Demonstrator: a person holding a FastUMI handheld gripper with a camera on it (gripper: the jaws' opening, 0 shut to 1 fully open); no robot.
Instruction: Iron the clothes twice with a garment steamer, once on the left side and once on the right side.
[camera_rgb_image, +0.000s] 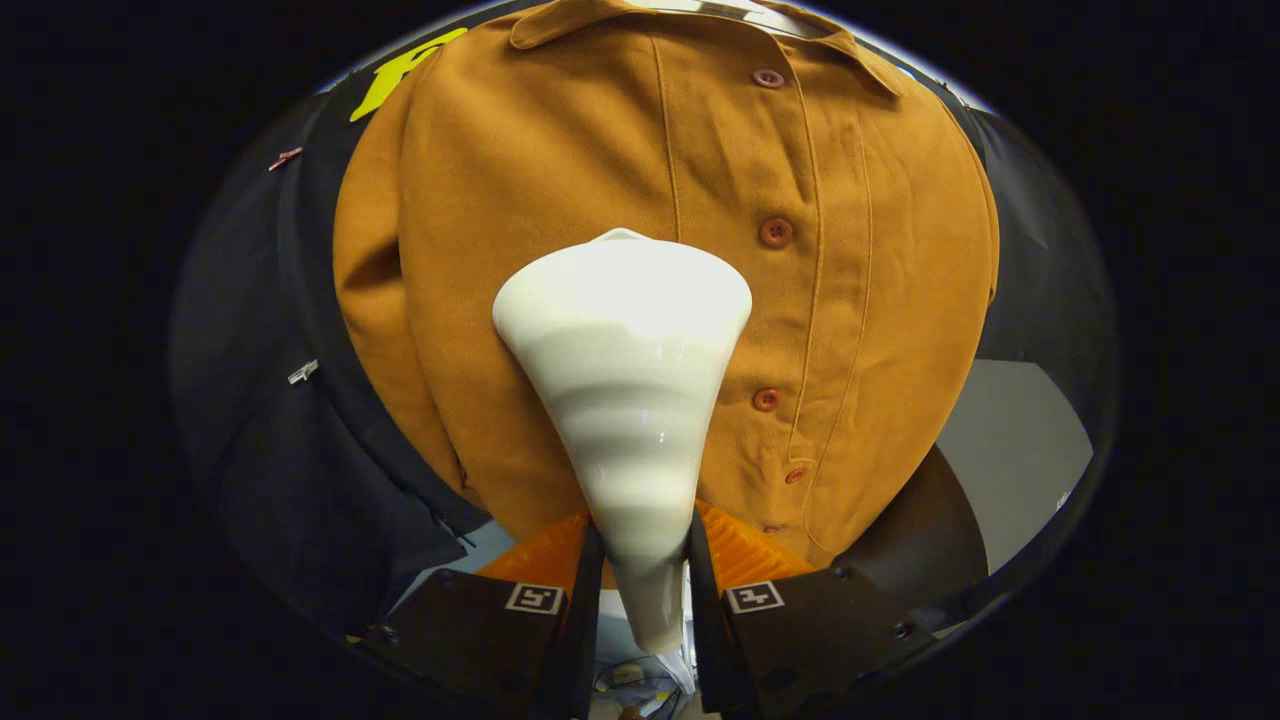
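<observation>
A brown-orange button-up shirt (560, 200) hangs in front of me, its collar at the top and its button placket (775, 232) running down right of centre. My gripper (640, 545) is shut on the white garment steamer (625, 380); both fingers press on its narrow handle. The steamer's wide head rests against the shirt's left panel, at mid height, just left of the placket and level with the second button.
A dark garment (290, 440) with a zipper hangs to the left of the shirt, partly behind its sleeve. Black booth cloth (1040, 270) lies behind on the right, with a grey surface (1010, 450) below it.
</observation>
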